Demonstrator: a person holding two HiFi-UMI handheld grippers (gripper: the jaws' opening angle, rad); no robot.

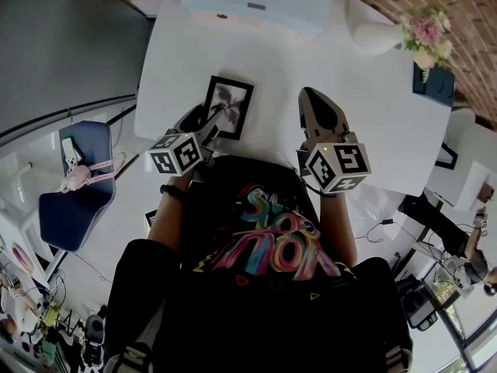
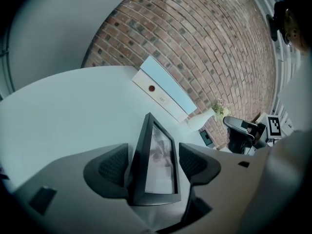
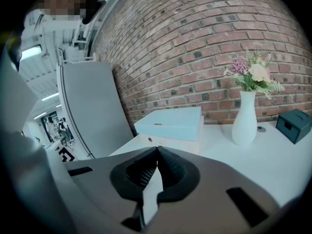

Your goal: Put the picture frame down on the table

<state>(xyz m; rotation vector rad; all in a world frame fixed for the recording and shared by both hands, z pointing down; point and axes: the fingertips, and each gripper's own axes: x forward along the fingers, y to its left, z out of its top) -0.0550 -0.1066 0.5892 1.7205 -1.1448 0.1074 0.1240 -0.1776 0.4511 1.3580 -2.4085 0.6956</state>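
While the black rectangular picture frame (image 1: 228, 107) sits loose inside the wide-open left gripper (image 2: 153, 164), a careless withdrawal could snag and tip it. Right gripper (image 3: 157, 167) closed, empty.

The picture frame (image 2: 156, 162) looks matt, the table (image 2: 73, 116) smooth.
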